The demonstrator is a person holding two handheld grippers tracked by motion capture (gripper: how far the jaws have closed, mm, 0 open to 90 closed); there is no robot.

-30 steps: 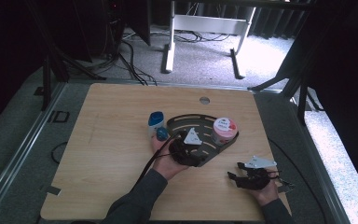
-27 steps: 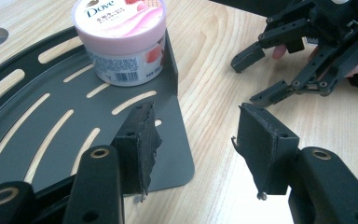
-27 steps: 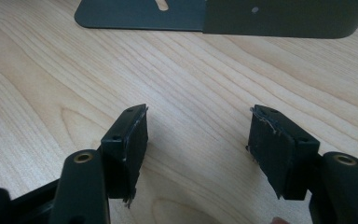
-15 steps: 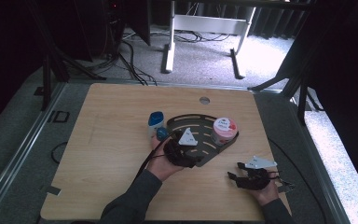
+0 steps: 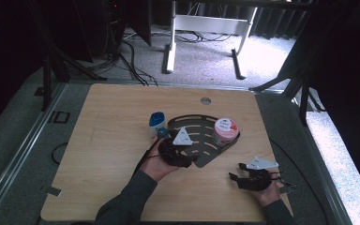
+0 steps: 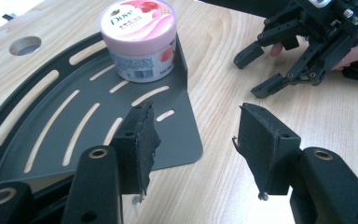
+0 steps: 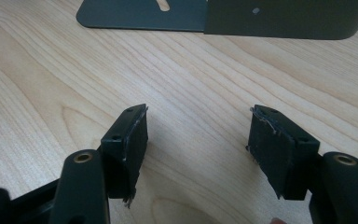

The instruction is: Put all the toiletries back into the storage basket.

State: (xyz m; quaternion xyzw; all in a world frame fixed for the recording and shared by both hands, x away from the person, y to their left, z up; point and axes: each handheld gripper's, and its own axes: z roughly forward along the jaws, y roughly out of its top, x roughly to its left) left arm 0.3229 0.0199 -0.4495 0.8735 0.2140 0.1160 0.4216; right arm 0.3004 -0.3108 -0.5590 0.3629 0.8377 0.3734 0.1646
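The left tongs [image 6: 193,140] stand with their jaws spread wide and nothing between them. They hover over the near corner of the dark slotted tray [image 6: 51,135], with one jaw above the tray's corner and the other over bare wood. In the high view these left tongs [image 5: 176,152] sit at the tray's [image 5: 201,140] near-left edge, held by the person's left hand [image 5: 157,164].

On the tray's far side, against its upright wall, stands a pink-lidded tub [image 6: 137,39]; it is well ahead of the open jaws and apart from them. From above, the tub [image 5: 226,130] is at the tray's right end. A blue-capped white bottle [image 5: 156,123] stands on the bench [image 5: 112,131] just left of the tray.

The right tongs [image 7: 198,144] are also open and empty, low over bare wood, with the tray's wall [image 7: 279,18] farther ahead. In the high view the right tongs [image 5: 243,176] lie near the bench's front right, well apart from the tray.
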